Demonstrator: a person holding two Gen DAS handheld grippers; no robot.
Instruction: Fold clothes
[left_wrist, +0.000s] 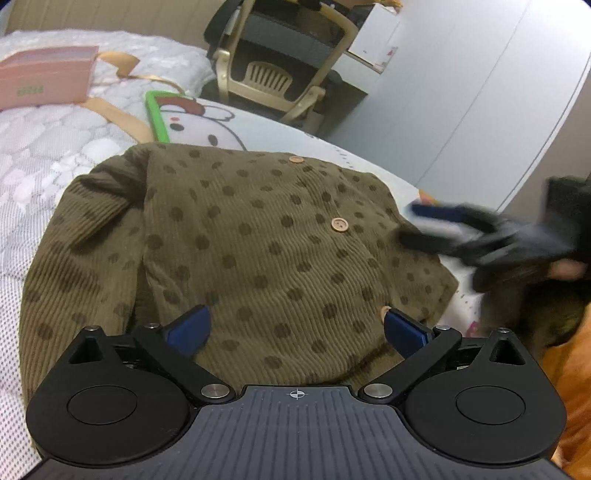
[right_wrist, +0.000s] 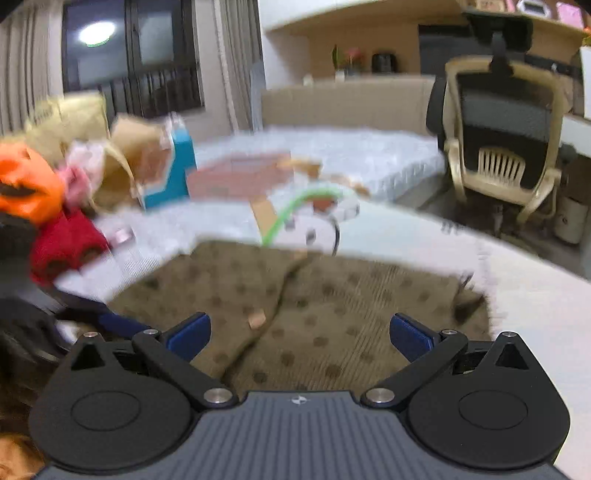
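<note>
An olive corduroy garment (left_wrist: 251, 251) with dark dots and wooden buttons lies partly folded on the bed, one sleeve laid along its left side. My left gripper (left_wrist: 295, 328) hovers open over its near edge, blue pads wide apart, nothing between them. In the left wrist view the right gripper (left_wrist: 417, 225) shows blurred at the garment's right edge, a hand behind it. From the right wrist the same garment (right_wrist: 332, 314) is motion-blurred below my right gripper (right_wrist: 301, 334), which is open and holds nothing. The left gripper's blue finger (right_wrist: 118, 325) pokes in at the left.
The bed has a white quilted cover (left_wrist: 48, 147) and a cartoon-print sheet (left_wrist: 207, 118). A pink box (left_wrist: 44, 77) lies at the back left. A pile of orange, red and beige clothes (right_wrist: 55, 192) sits left. A beige office chair (right_wrist: 502, 147) stands beyond the bed.
</note>
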